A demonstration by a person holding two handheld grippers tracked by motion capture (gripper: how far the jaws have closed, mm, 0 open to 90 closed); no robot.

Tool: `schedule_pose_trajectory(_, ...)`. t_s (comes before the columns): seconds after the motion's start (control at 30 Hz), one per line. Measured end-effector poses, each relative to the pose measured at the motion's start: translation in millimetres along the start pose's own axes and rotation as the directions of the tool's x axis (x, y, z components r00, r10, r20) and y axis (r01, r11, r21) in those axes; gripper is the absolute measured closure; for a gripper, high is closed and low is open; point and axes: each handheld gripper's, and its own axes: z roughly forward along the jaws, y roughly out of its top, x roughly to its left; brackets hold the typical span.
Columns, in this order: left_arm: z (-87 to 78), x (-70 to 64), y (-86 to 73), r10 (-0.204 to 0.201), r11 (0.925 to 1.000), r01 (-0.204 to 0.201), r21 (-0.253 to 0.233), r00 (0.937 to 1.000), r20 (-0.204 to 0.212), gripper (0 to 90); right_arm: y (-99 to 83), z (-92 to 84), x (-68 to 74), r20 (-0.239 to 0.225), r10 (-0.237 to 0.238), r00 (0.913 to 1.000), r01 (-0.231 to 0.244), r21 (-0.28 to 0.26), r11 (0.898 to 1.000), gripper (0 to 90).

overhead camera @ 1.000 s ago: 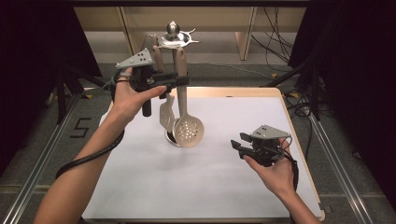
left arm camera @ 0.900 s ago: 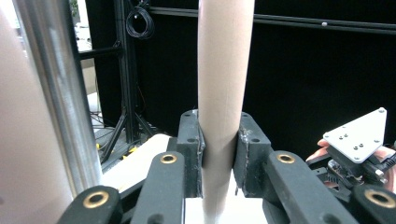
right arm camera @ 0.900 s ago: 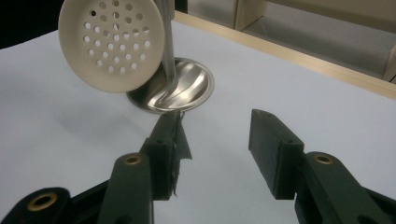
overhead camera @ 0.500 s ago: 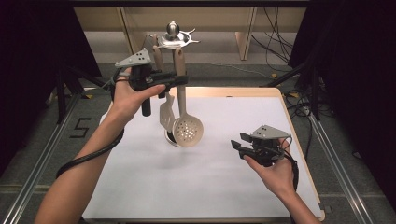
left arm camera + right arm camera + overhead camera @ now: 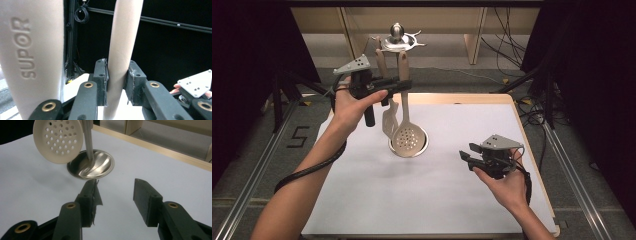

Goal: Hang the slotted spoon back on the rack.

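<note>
The left gripper [image 5: 404, 86] clamps the skimmer [image 5: 408, 139] handle, which hangs from a rack [image 5: 398, 42]; its jaws have just been easing apart. A spatula [image 5: 388, 120] hangs half hidden behind the skimmer. The right gripper [image 5: 467, 157] waits wide open, near right.

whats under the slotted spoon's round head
The round steel base of the utensil stand sits on the white table below the perforated spoon head, with the stand's pole rising from it. In the high view the head covers much of the base.
</note>
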Motion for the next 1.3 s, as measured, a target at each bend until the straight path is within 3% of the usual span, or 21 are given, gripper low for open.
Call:
schedule_pose_trajectory(0.17, -0.1, -1.0, -1.3, -0.009, 0.9999, 0.009, -0.014, 0.9996, -0.026, 71.0, -0.3, 0.1, 0.0, -0.001, 0.003, 1.0, -0.003, 0.002, 1.0, 54.8)
schedule_pose_trajectory(0.2, -0.3, -1.8, -1.4, 0.001, 0.9999, -0.001, -0.013, 0.9993, -0.038, 71.0, -0.5, 0.5, 0.1, -0.004, 0.003, 1.0, -0.003, 0.002, 1.0, 54.8)
schedule_pose_trajectory(0.23, -0.5, -2.6, -1.3, 0.011, 0.9999, -0.012, -0.012, 0.9988, -0.048, 70.9, -1.1, 0.5, 2.3, -0.008, 0.032, 0.9994, -0.032, 0.007, 0.999, 54.7)
schedule_pose_trajectory(0.37, -1.6, -6.7, -0.8, 0.047, 0.9989, -0.047, -0.002, 0.9946, -0.093, 69.7, -1.2, -0.3, 1.8, -0.012, 0.025, 0.9996, -0.024, 0.028, 0.999, 54.7)
schedule_pose_trajectory(0.7, -13.9, -21.2, 1.0, 0.13, 0.991, -0.134, -0.005, 0.9707, -0.203, 57.6, -2.1, 0.1, 1.9, -0.011, 0.03, 0.9995, -0.03, 0.027, 0.999, 54.5)
schedule_pose_trajectory(0.83, -23.8, -28.2, 2.2, 0.155, 0.9864, -0.163, -0.019, 0.9608, -0.23, 57.8, -2.3, 0.0, 1.2, -0.01, 0.03, 0.9995, -0.03, 0.03, 0.999, 54.5)
schedule_pose_trajectory(0.93, -30.1, -33.0, 5.2, 0.176, 0.9819, -0.188, -0.025, 0.9526, -0.248, 62.1, -2.5, 0.1, 0.6, -0.009, 0.021, 0.9997, -0.021, 0.028, 0.999, 54.5)
schedule_pose_trajectory(0.97, -32.5, -34.0, 6.8, 0.189, 0.9792, -0.202, -0.021, 0.9464, -0.262, 64.0, -2.9, 0.2, 1.2, -0.012, 0.026, 0.9996, -0.025, 0.026, 0.999, 54.5)
schedule_pose_trajectory(1.03, -36.0, -35.6, 9.7, 0.194, 0.9777, -0.209, -0.023, 0.9403, -0.279, 68.6, -4.0, 0.1, 2.4, -0.014, 0.04, 0.9991, -0.04, 0.025, 0.999, 54.5)
schedule_pose_trajectory(1.13, -39.8, -36.8, 13.6, 0.186, 0.978, -0.205, -0.035, 0.9374, -0.294, 71.0, -5.6, -0.4, 1.2, -0.007, 0.035, 0.9994, -0.034, 0.022, 0.999, 54.5)
schedule_pose_trajectory(1.17, -40.8, -37.4, 14.6, 0.182, 0.9779, -0.204, -0.044, 0.9363, -0.3, 72.1, -6.3, -0.7, 2.4, -0.013, 0.06, 0.9981, -0.059, 0.031, 0.998, 54.5)
schedule_pose_trajectory(1.2, -42.2, -38.0, 16.0, 0.184, 0.9769, -0.208, -0.047, 0.9337, -0.307, 73.7, -6.4, -0.6, -0.7, -0.009, 0.026, 0.9996, -0.025, 0.021, 0.999, 54.5)
schedule_pose_trajectory(1.3, -45.7, -40.6, 21.4, 0.179, 0.9749, -0.211, -0.071, 0.9324, -0.314, 77.9, -8.4, -1.6, -0.5, -0.001, 0.045, 0.999, -0.045, 0.014, 0.999, 54.5)
